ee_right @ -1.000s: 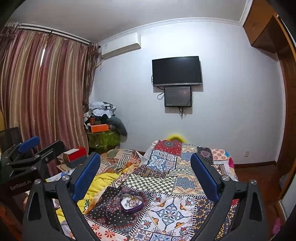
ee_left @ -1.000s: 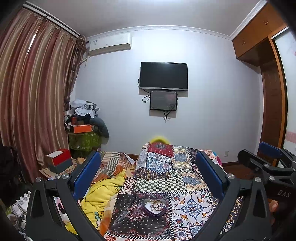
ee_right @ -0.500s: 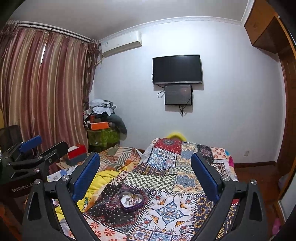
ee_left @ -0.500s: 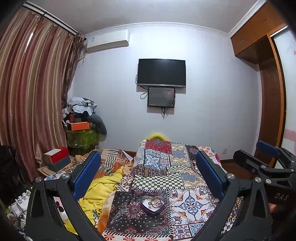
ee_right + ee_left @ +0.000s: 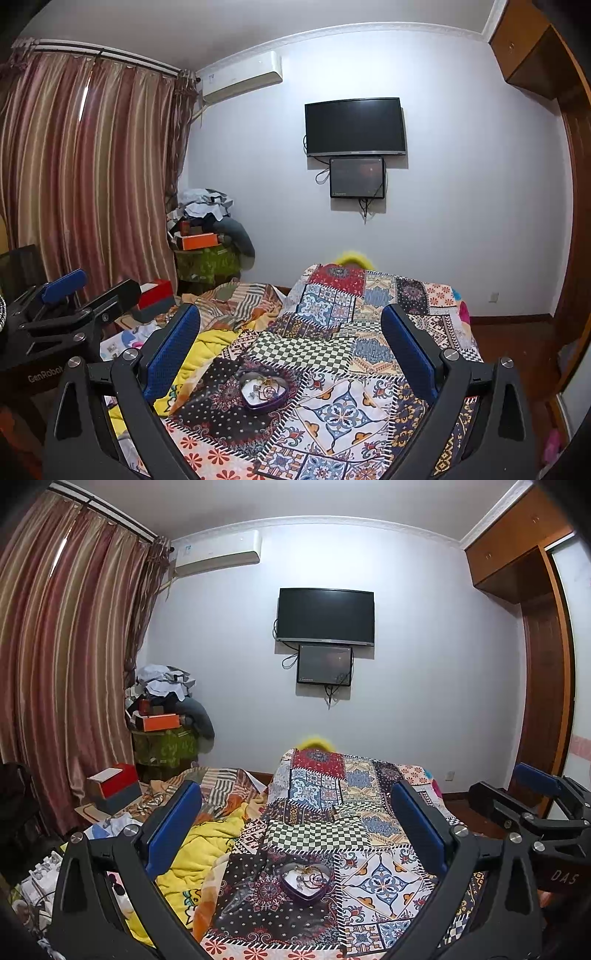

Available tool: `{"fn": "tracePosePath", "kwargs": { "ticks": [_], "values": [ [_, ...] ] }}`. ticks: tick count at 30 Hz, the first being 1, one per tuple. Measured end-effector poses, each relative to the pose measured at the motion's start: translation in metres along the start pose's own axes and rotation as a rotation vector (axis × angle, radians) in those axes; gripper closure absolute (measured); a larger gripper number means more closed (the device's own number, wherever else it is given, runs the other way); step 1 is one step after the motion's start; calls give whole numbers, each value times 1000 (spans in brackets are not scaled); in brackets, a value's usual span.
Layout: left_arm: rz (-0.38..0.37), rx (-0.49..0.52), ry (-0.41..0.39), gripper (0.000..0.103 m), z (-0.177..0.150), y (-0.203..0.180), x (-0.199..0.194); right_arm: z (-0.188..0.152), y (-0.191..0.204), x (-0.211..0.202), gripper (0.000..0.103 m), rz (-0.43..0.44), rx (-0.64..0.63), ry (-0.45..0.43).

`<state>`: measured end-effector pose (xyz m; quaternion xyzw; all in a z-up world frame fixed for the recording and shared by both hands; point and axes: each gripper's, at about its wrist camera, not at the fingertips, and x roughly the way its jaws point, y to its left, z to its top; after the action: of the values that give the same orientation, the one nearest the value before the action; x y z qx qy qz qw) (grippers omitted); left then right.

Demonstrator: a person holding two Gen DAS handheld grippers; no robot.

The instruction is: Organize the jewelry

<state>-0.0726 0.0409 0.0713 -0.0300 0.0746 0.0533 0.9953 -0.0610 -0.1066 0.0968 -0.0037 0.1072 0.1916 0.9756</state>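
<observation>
Both spread wide and empty: left gripper; right gripper; above heart-shaped jewelry box.

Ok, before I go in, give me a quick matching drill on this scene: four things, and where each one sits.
Things:
1. heart-shaped dish
2. TV
3. orange box
4. yellow blanket

Places:
A. on the pile in the corner by the curtain
B. on the wall
C. on the patchwork quilt, holding jewelry
D. bunched left of the quilt

Pairs: 1-C, 2-B, 3-A, 4-D
</observation>
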Motion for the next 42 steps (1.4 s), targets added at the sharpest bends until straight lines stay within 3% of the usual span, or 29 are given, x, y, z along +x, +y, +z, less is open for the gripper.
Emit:
{"fn": "tracePosePath", "kwargs": {
  "ticks": [42],
  "values": [
    [-18,-18,37,0,-6,5,11,-4,-3,9,6,1,3,37]
  ]
}}
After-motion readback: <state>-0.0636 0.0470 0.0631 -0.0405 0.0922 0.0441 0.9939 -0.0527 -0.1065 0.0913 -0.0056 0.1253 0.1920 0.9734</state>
